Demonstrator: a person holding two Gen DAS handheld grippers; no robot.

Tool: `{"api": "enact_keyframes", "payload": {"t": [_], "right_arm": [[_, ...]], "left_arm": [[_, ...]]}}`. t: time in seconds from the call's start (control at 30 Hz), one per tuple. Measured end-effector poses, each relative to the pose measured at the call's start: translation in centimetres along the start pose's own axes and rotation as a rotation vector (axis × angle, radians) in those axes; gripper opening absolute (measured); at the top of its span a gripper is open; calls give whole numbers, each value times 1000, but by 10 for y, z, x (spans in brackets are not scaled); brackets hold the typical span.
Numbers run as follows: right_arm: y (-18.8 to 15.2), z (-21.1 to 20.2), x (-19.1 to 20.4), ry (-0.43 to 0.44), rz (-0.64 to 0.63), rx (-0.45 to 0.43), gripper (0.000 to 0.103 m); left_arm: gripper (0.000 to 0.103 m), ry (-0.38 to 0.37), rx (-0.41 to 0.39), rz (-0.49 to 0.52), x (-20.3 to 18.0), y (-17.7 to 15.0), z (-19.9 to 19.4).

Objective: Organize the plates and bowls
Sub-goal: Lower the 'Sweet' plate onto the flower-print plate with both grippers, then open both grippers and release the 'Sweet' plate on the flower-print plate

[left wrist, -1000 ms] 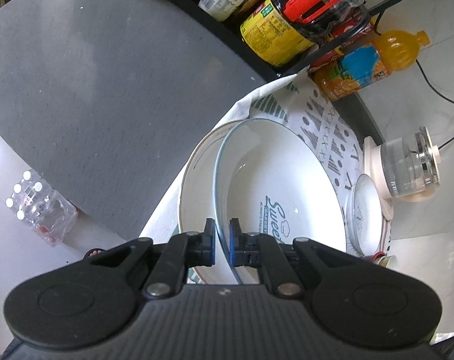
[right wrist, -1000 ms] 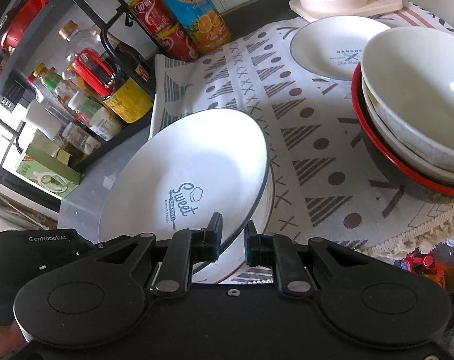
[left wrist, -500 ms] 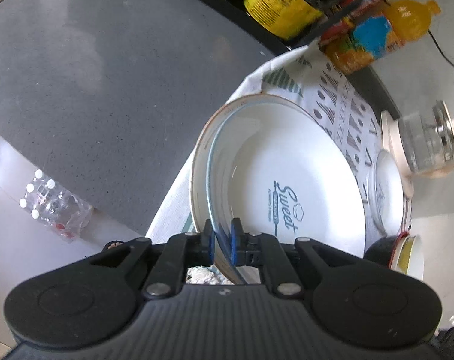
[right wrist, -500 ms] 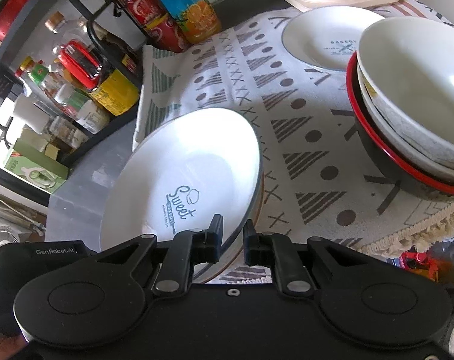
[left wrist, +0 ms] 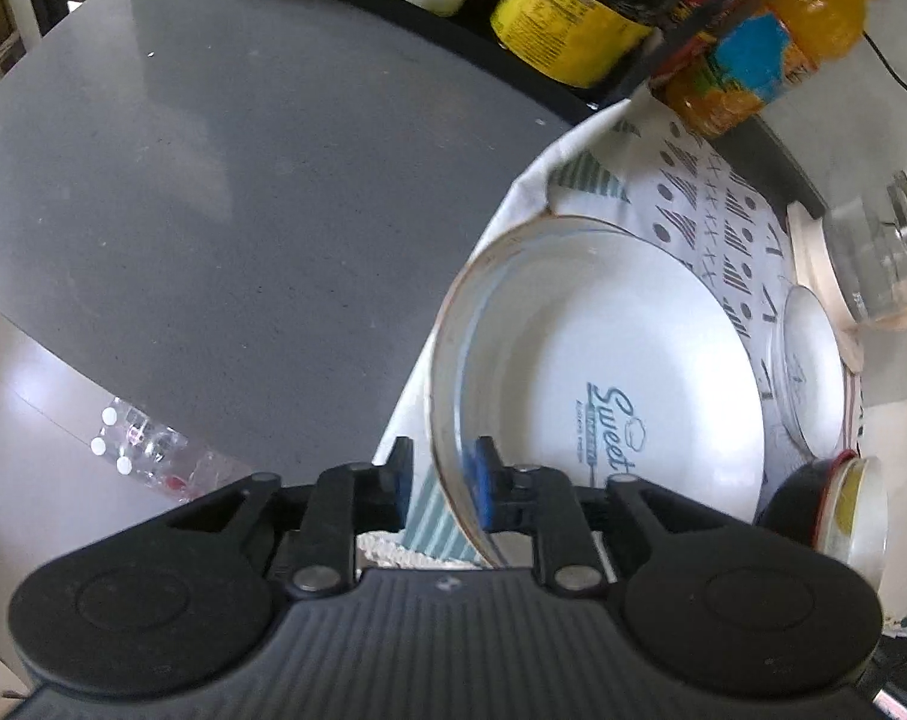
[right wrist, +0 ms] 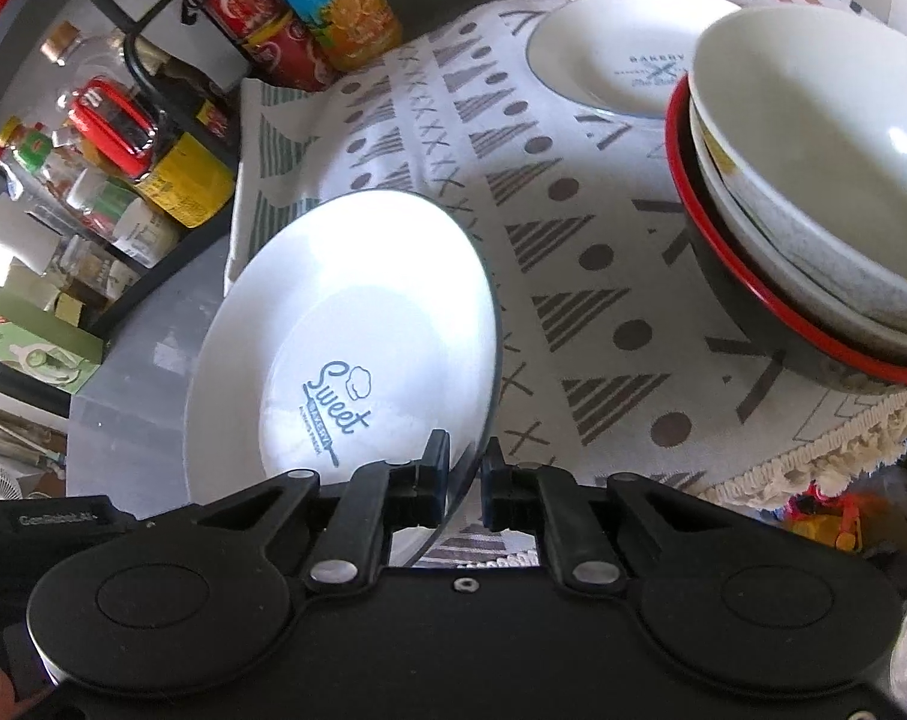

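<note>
Patterned cloth point(right wrist: 573, 252) (triangles, dots, crosses; fringed near edge) over part of grey counter point(left wrist: 225, 192). Orange juice bottle point(right wrist: 333, 6) and red cans point(right wrist: 255, 24) at cloth's far edge. Black rack point(right wrist: 111, 120) holds condiment bottles. Glass kettle point(left wrist: 873, 258) on cream base. Water bottle pack point(left wrist: 147, 444) on floor.
</note>
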State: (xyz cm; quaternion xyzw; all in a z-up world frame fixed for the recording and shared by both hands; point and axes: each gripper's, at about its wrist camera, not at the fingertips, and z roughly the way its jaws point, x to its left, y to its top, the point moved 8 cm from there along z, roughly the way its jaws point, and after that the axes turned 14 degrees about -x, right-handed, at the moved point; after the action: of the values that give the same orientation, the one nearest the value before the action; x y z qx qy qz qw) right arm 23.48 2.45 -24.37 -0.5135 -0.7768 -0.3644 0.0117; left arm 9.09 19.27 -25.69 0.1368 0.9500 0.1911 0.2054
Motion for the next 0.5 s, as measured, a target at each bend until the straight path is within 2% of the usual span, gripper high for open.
{"api": "enact_keyframes", "payload": {"t": [0.07, 0.43, 0.5], "right_arm": [[0, 1, 1, -6, -9, 1, 11], [1, 12, 3, -16, -29, 41, 13], [5, 8, 5, -11, -32, 53, 21]], "left_arm": [[26, 5, -8, 0, 2, 2, 2], [26, 24, -21, -17, 6, 9, 11], [26, 36, -20, -10, 5, 12, 9]]}}
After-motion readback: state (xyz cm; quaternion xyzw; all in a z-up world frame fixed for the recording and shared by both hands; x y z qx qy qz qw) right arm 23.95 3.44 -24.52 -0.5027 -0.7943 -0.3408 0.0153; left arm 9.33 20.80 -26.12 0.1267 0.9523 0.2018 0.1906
